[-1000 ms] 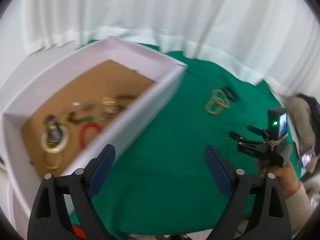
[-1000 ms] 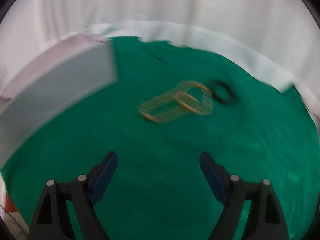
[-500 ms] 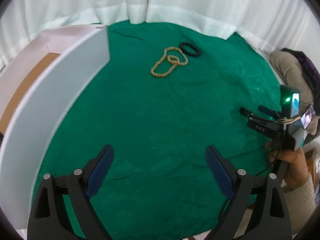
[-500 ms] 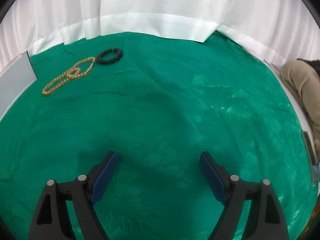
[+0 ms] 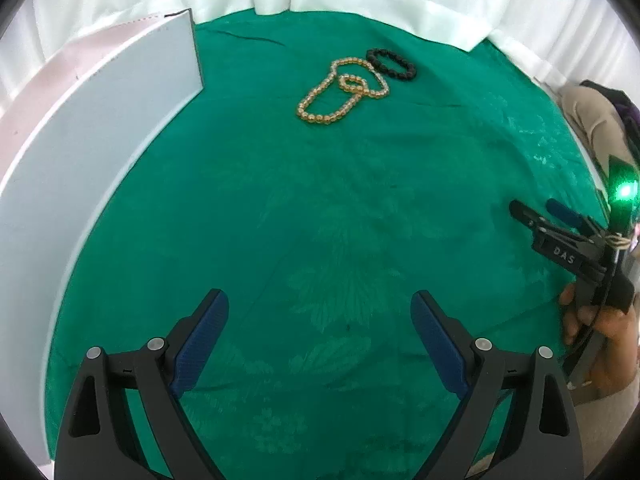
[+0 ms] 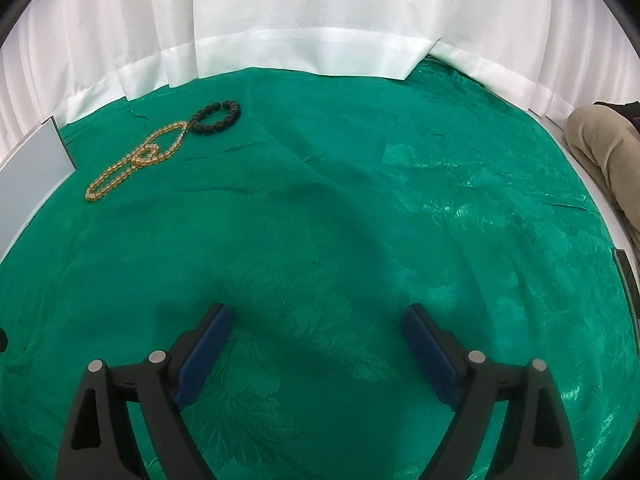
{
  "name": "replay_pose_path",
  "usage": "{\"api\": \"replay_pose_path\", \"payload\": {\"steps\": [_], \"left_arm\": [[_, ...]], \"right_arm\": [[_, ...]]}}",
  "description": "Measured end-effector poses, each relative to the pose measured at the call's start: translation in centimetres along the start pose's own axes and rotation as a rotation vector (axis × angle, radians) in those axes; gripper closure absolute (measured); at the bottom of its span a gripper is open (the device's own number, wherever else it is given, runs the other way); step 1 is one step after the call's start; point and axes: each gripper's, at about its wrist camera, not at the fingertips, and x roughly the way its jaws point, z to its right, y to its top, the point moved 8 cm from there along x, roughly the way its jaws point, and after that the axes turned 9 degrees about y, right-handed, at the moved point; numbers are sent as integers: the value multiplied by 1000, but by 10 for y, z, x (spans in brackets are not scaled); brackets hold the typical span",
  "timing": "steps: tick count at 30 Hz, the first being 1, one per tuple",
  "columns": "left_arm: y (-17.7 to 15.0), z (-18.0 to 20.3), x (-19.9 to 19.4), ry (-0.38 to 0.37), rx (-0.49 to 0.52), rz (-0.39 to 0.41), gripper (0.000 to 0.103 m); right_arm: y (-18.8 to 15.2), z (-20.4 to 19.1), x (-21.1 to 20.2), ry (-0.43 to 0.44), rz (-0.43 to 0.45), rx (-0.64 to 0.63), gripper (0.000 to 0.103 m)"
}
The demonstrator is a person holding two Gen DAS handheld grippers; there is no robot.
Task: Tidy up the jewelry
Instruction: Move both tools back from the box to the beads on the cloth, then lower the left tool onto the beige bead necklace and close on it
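hovering over the green cloth (image 5: 320, 240) that covers the bench, the left gripper (image 5: 320, 312) has its blue pads spread wide with nothing between them, only patterned fabric below.

right gripper (image 6: 316, 322) likewise spread; its jaws have just been opening a little further, and only bare cloth lies between them. from the left wrist view the right gripper (image 5: 540, 216) shows at the right edge, held in a hand (image 5: 600, 328), with a green light glowing on the unit above it.

jewelry lies on the cloth at the far side, well apart from both grippers:
- amber bead necklace (image 5: 340, 92), a long loop crossing over itself, a small loop of beads lying inside it.
- black bead bracelet (image 5: 392, 64), a closed ring just beside the far end of the necklace, touching it or nearly so; cannot tell which.
- in the right wrist view the same pair sits at upper left, necklace (image 6: 136, 164) stretching toward the near left, bracelet (image 6: 216, 117) beyond it.

white box (image 5: 100, 140) stands on the left of the cloth, its tall outer wall facing the left camera; inside hidden from both views. its corner (image 6: 28, 164) shows at the left edge of the right wrist view, near the necklace's end.

white curtain (image 6: 312, 20) hangs behind the bench. a beige fabric shape (image 6: 600, 148) at far right, unclear what it is.
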Motion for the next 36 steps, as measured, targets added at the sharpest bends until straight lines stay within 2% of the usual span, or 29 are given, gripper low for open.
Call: {"api": "replay_pose_path", "payload": {"steps": [4,9,15,21,25,28,30,31,33,36], "left_arm": [[10,3,5,-6,5,-10,10],[46,2,-1,-51,-11,15,10],[100,19,7,-106,90,20,10],[149,25,46,-59,104,26,10],[177,45,77,-107,78,11,10],[194,52,100,-81,53,8,10],[196,58,113,-100,51,-16,10],[196,60,118,-116,59,-28,10],[193,66,120,-94,121,0,6],[184,74,125,6,271,17,3]], "right_arm": [[0,1,0,2,0,2,11],[0,1,0,1,0,2,11],[0,1,0,1,0,2,10],[0,1,0,0,0,1,10],[0,1,1,1,-1,2,9],[0,1,1,2,-1,2,8],[0,1,1,1,-1,2,8],[0,1,1,1,-1,2,8],[0,1,1,1,-1,2,8],[0,0,1,1,-1,2,8]]}}
